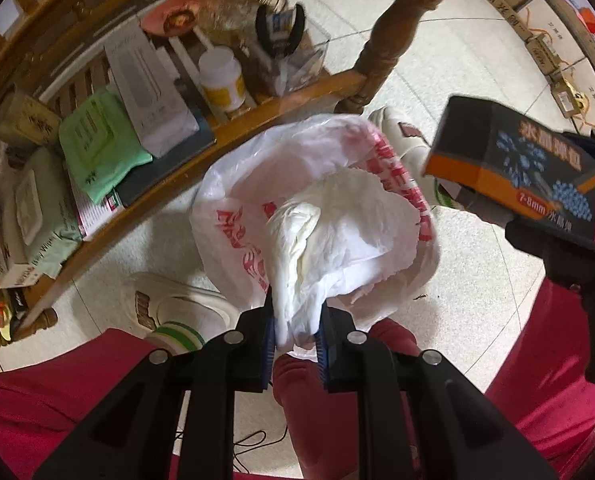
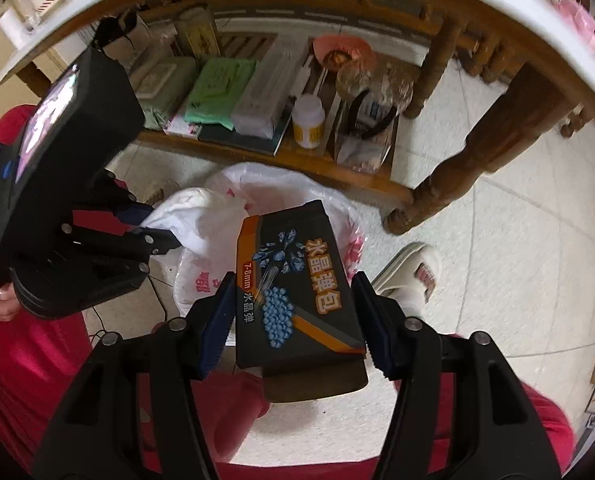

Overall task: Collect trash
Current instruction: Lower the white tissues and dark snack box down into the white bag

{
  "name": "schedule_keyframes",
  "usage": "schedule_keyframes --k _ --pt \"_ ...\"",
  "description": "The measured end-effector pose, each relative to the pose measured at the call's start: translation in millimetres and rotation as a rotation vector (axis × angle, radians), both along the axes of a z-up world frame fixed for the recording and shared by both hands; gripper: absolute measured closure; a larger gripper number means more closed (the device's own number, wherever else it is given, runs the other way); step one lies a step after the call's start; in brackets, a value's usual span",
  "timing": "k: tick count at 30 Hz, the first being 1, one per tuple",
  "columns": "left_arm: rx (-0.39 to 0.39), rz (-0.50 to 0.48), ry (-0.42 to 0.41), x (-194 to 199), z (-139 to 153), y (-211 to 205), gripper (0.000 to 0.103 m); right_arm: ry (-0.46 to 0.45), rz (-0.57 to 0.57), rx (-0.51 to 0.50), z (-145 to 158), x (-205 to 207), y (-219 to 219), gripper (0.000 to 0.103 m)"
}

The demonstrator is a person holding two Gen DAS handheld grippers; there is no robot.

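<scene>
Left wrist: beyond our left gripper (image 1: 295, 344) we see a cluttered wooden shelf (image 1: 257, 120); its jaws clamp crumpled tissue (image 1: 329, 240) over the plastic bag (image 1: 233, 232).

Right wrist: our right gripper (image 2: 293, 312) clamps a dark box (image 2: 293, 280) above that bag (image 2: 201, 280), table leg (image 2: 477, 160) beyond-right.

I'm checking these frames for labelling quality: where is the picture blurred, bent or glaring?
Left wrist view: the shelf clutter at top is smeared by motion, while the crumpled tissue in the left gripper is sharp; the wooden shelf curves from fisheye. Right wrist view: the dark box in the right gripper reads crisply; the table edge bows overhead; floor tiles look washed out.
</scene>
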State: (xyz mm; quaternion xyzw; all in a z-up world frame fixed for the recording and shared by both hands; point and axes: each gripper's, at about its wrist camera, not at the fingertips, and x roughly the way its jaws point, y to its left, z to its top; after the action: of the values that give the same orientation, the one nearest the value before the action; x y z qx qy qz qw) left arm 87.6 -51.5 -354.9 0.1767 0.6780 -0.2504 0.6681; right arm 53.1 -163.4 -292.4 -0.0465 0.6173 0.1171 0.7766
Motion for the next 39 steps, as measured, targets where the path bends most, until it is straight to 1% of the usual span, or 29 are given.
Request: schedule_keyframes --k 8,16,18,25,33,39 --pt "0.036 0.031 0.094 10.1 -40.3 0.9 0.086 0.1 -0.031 0.01 -47.2 13.6 0.7 0.046" --pt "0.076 0.048 0.164 18.5 -76.1 1.0 0.086 0.179 -0.03 0.011 -86.2 21.1 7.1 0.046" --pt "0.078 0.06 0.194 20.9 -85.3 1.1 0.086 0.198 -0.029 0.011 -95.9 25.0 8.2 0.046" --pt "0.097 0.09 0.275 24.6 -114.0 1.8 0.086 0.232 -0.03 0.013 -115.6 34.6 10.8 0.046" --pt "0.118 0.12 0.313 26.3 -125.8 4.6 0.085 0.266 -0.029 0.017 -129.8 38.5 12.5 0.046" --pt "0.117 0.123 0.319 25.6 -124.4 2.9 0.085 0.281 -0.025 0.019 -136.8 41.1 13.3 0.046"
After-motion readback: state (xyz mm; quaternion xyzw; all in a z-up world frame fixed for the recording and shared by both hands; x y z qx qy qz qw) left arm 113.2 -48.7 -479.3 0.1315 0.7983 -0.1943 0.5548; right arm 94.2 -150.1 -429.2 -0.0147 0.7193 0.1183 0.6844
